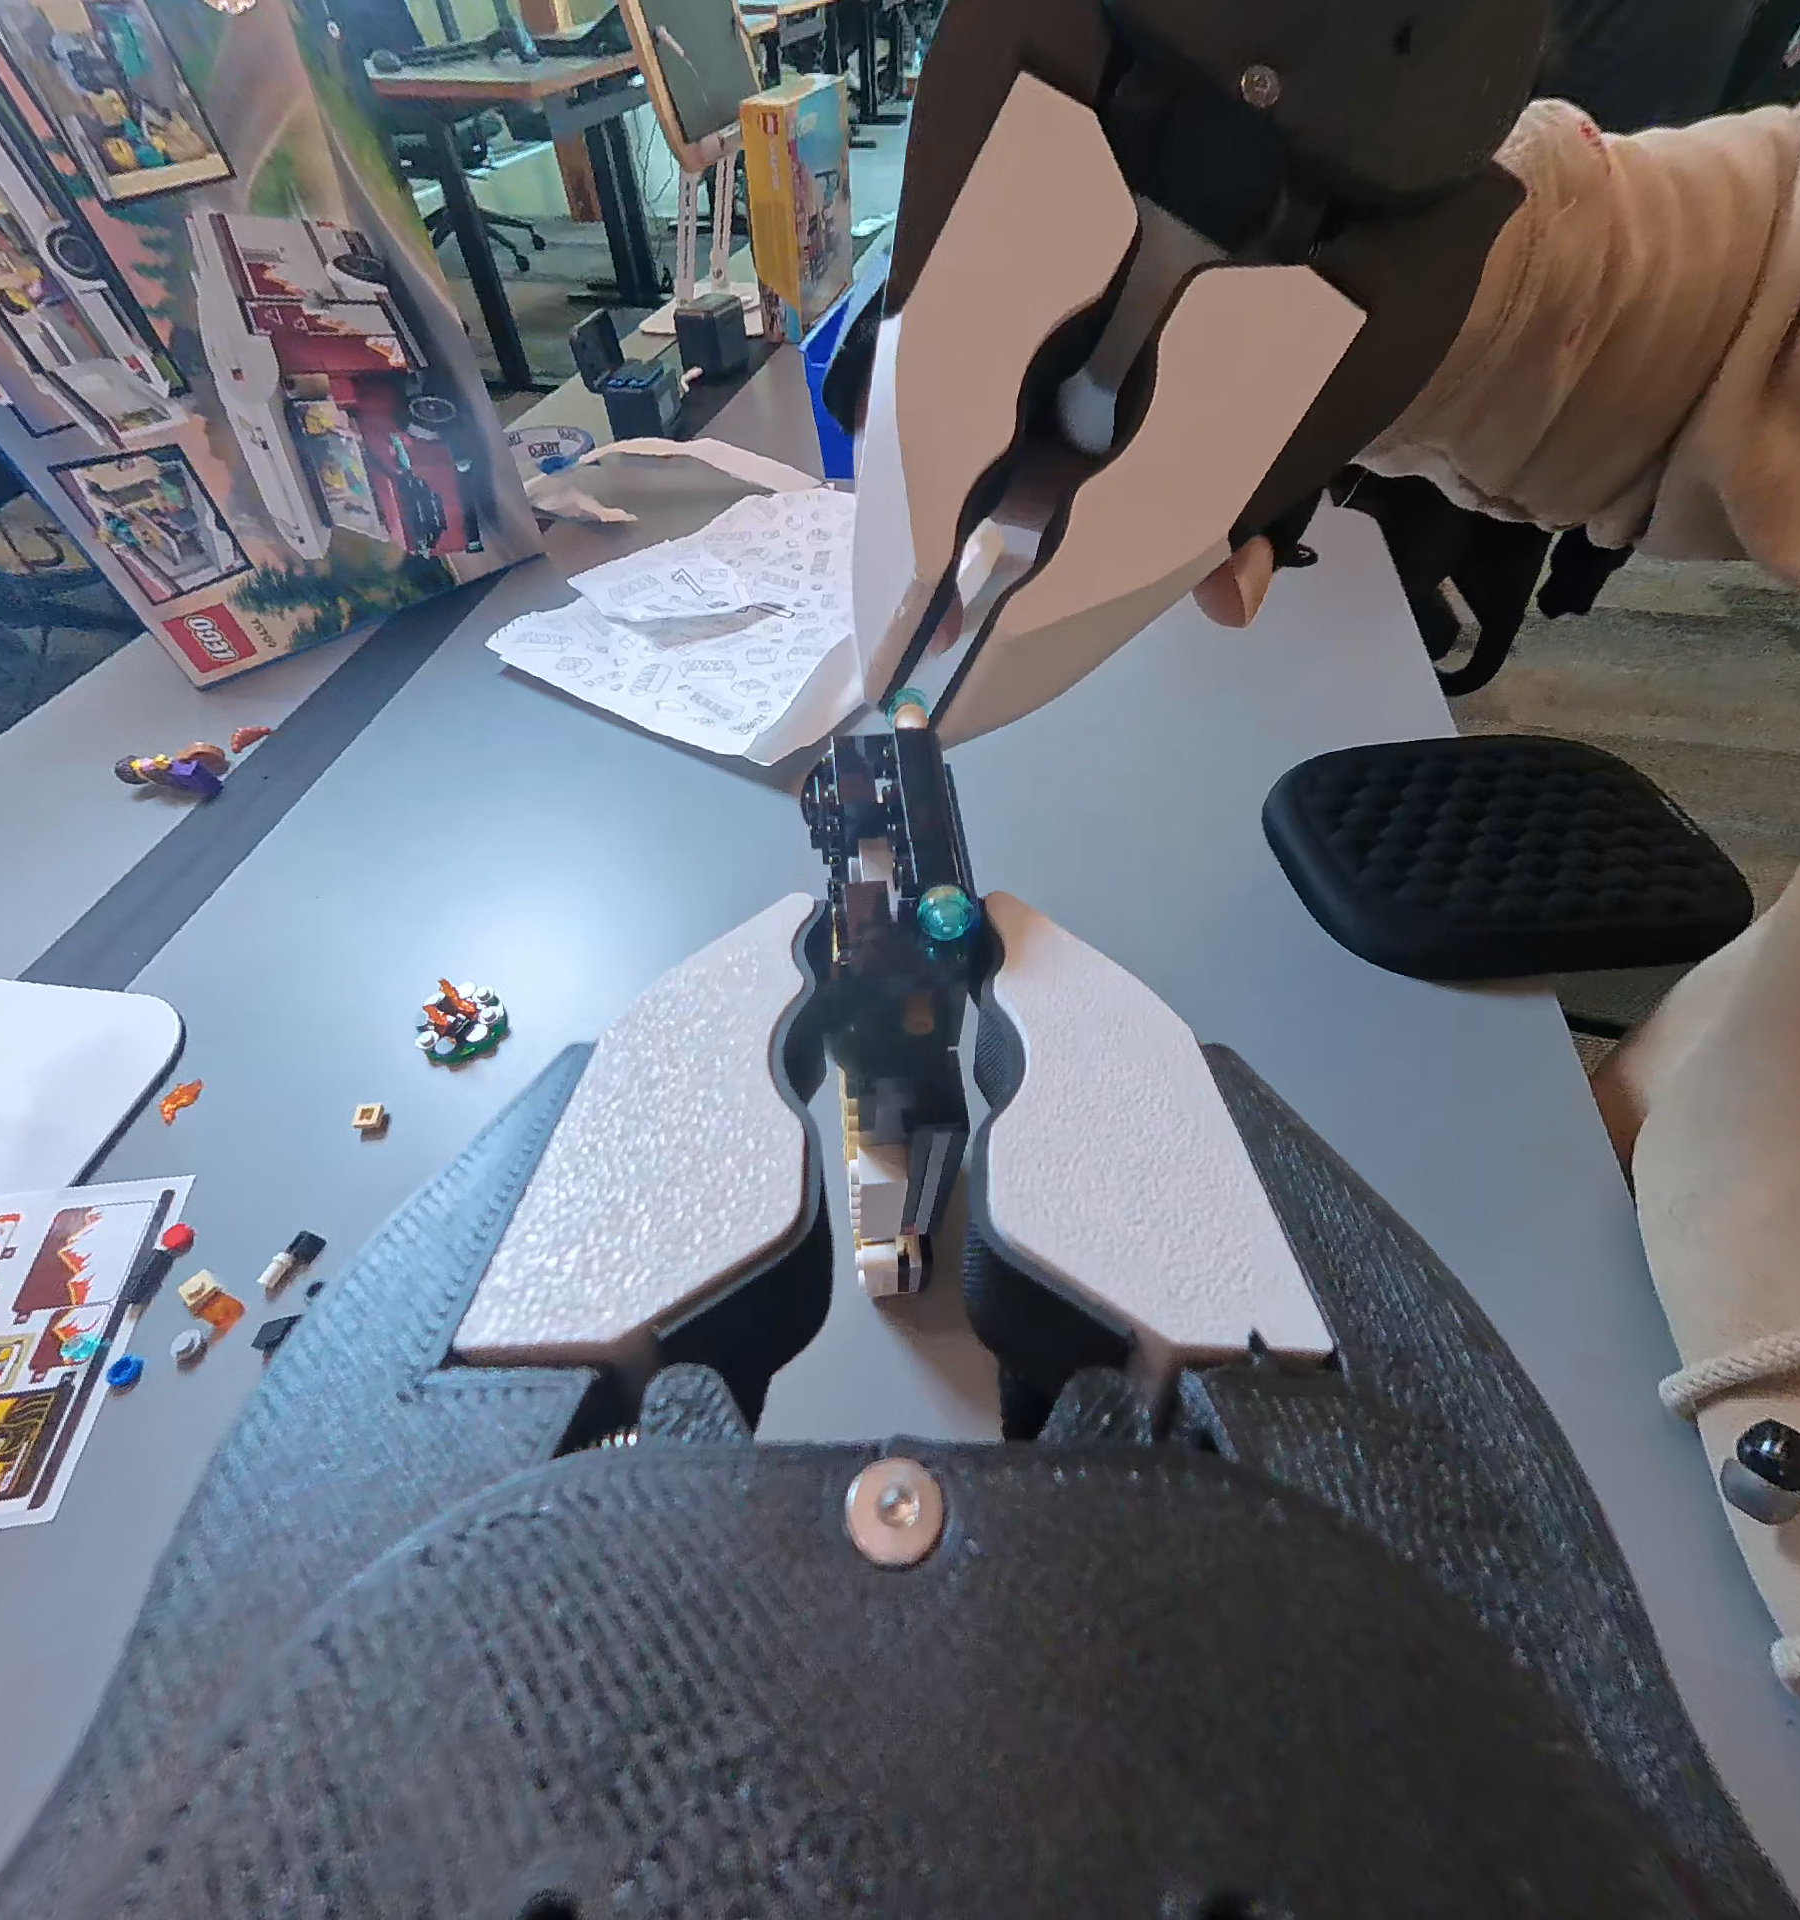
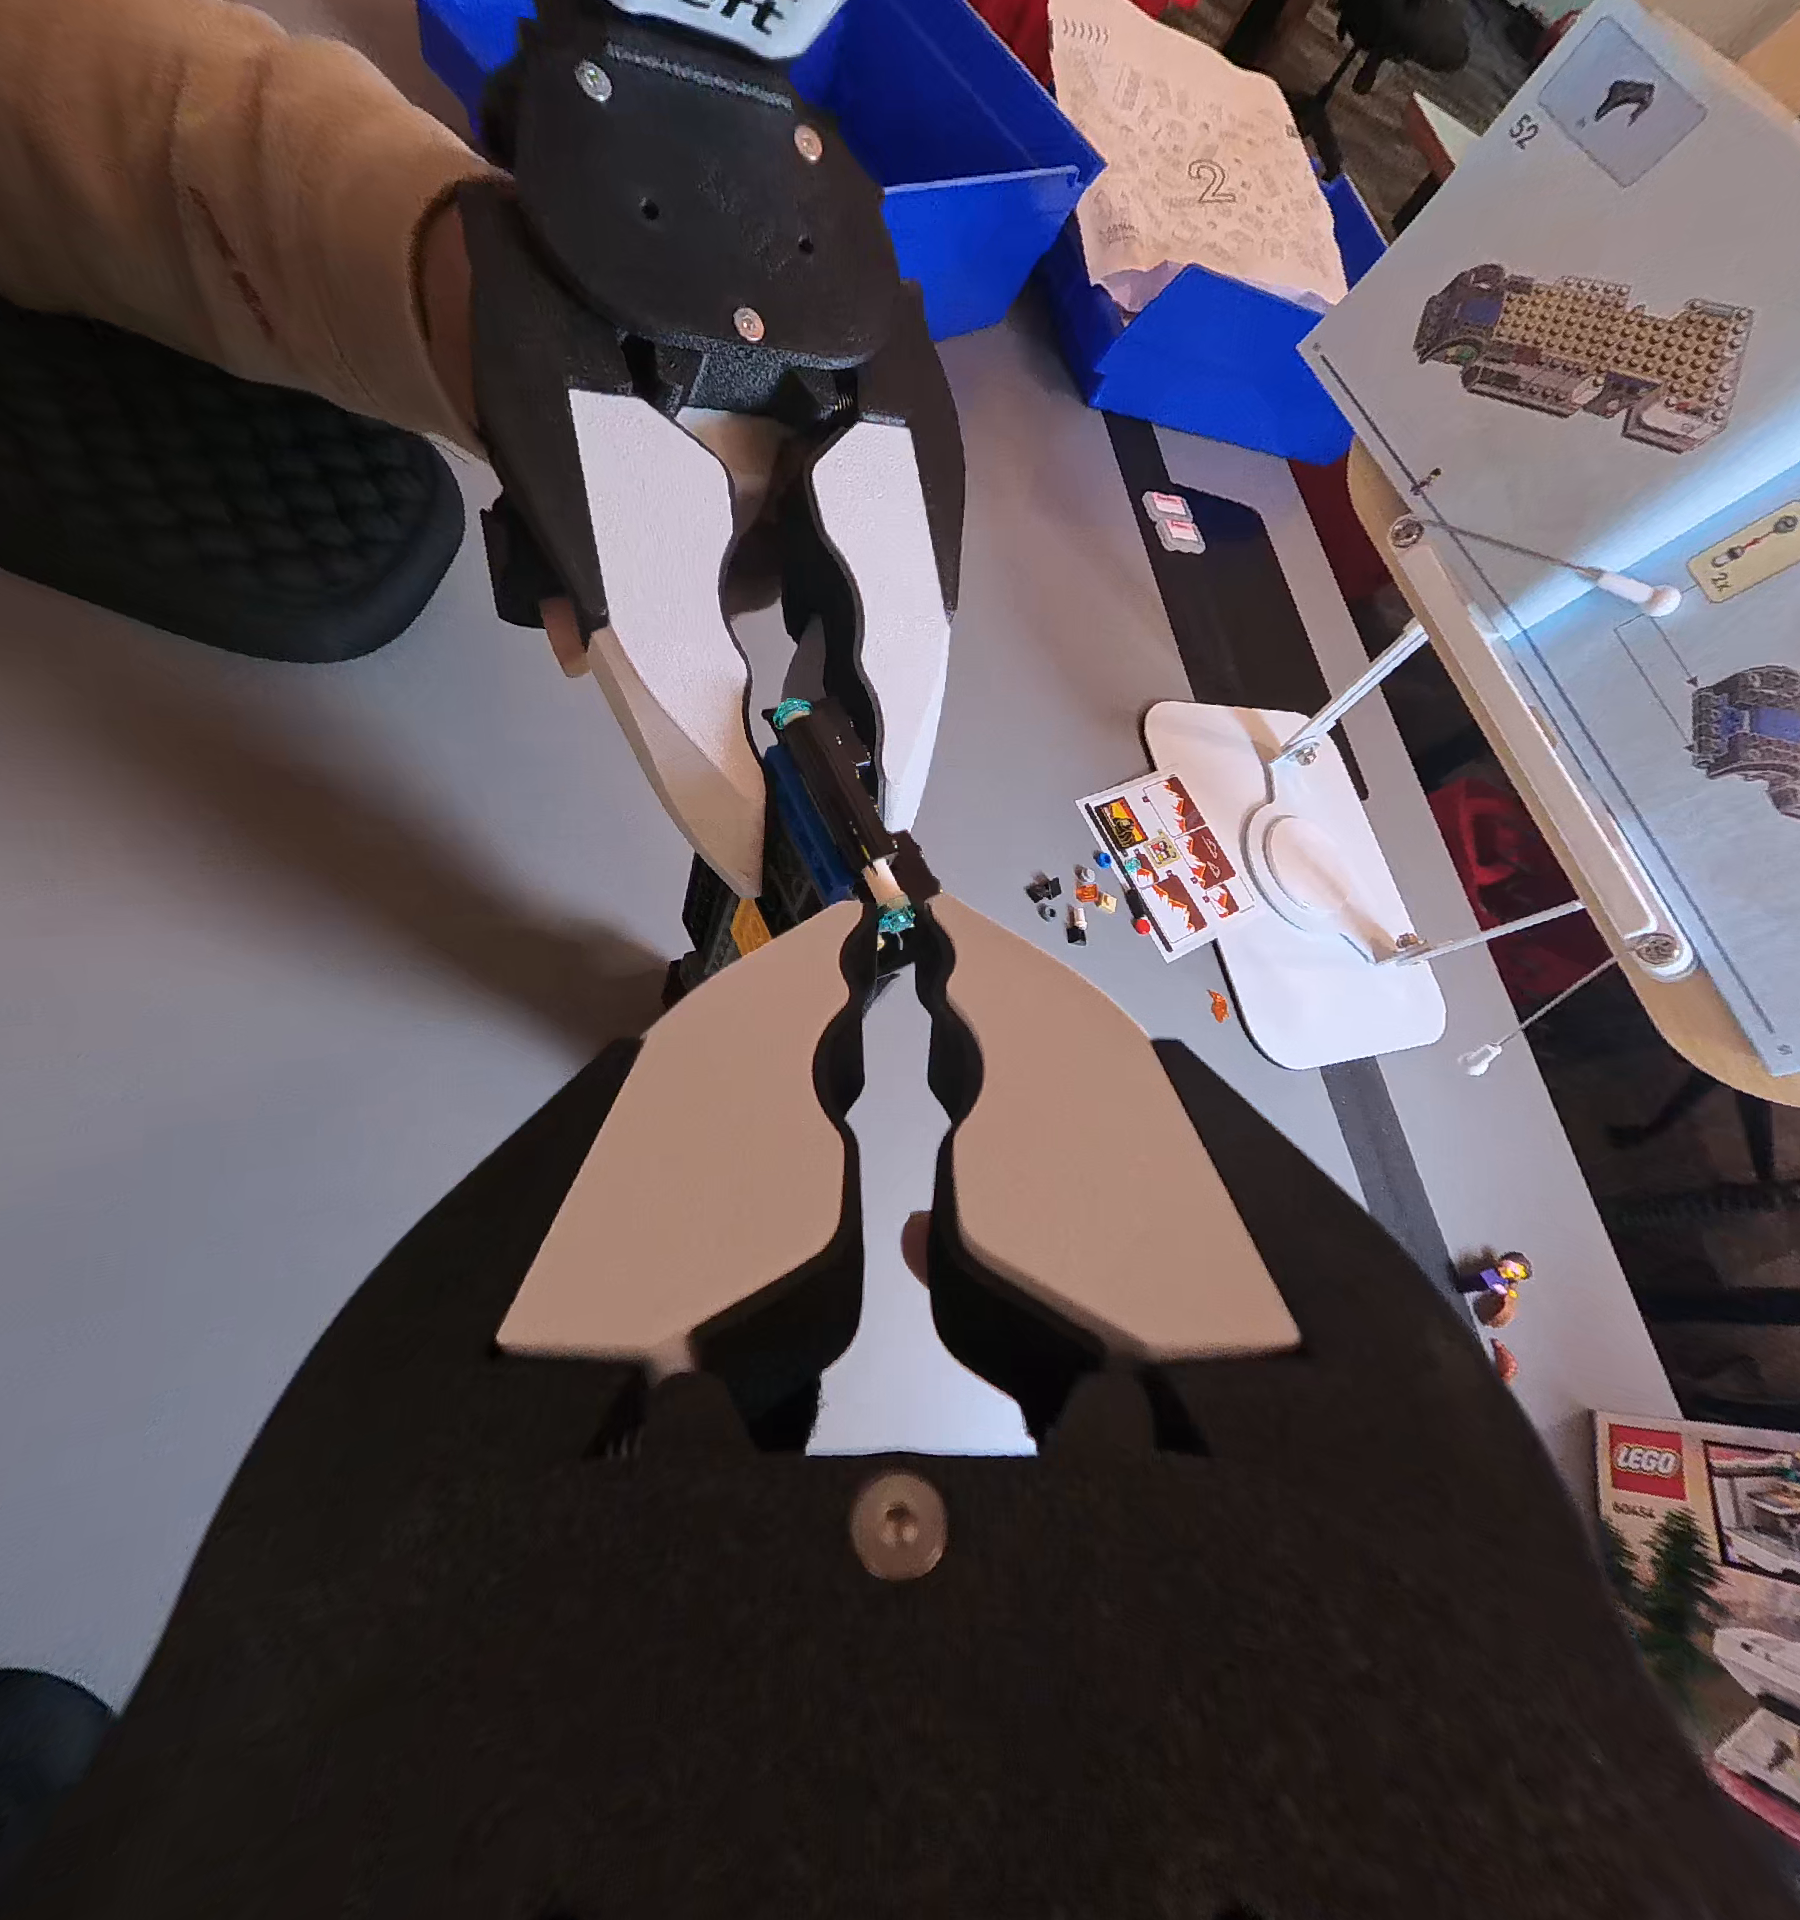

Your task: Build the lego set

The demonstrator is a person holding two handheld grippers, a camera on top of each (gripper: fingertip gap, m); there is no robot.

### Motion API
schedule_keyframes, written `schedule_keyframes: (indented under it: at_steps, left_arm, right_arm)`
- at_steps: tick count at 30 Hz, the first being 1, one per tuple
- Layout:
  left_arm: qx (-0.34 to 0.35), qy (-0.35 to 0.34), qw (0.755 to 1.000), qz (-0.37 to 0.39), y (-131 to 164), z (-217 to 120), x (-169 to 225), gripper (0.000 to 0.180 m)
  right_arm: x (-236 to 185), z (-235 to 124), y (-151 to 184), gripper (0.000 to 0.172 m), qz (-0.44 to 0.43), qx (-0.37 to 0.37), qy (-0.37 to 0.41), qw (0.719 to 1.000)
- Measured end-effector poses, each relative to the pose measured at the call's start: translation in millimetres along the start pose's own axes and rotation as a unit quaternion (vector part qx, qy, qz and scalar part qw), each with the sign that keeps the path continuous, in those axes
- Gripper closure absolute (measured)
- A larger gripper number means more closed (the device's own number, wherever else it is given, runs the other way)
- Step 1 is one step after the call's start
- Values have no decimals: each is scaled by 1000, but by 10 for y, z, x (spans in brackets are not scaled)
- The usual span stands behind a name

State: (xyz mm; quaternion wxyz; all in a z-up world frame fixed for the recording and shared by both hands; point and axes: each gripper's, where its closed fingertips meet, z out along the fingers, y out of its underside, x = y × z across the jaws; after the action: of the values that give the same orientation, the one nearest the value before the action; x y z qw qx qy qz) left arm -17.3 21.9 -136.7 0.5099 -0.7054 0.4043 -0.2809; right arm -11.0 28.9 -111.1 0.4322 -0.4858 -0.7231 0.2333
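— What does the left gripper [image 1: 896,935] have between its textured white fingers?

— A long black toy-brick assembly [image 1: 891,831] with white and tan bricks at its near end. The jaws stand narrow and are clamped on its sides, holding it above the grey tabletop [image 1: 563,852]. A round translucent teal stud [image 1: 946,914] sits on the assembly, just by the right-hand fingertip.

— And the right gripper [image 2: 891,920]?

— Its jaws are almost shut on a second small teal stud [image 2: 894,918], which sits on a white peg at the far end of that same assembly. In the left wrist view that gripper comes down from above, tips at the assembly's far end.

— What lies around the assembly?

— Just beyond it, a crumpled white paper bag printed with brick outlines [image 1: 688,644]. To its left, a small green round piece with orange flames [image 1: 463,1023], then loose small bricks [image 1: 283,1273] near a sticker sheet [image 1: 23,1340]. Farther off to the left stands a large printed cardboard box [image 1: 200,343]. To its right, a black padded chair armrest [image 1: 1498,862].
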Motion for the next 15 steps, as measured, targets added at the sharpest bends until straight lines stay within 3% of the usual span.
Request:
schedule_keyframes:
  at_steps: [15]
  left_arm:
    - [-5,-25,999,28,-12,60,-1,150]
  right_arm:
    - [19,-39,53,165,-33,-19,28,999]
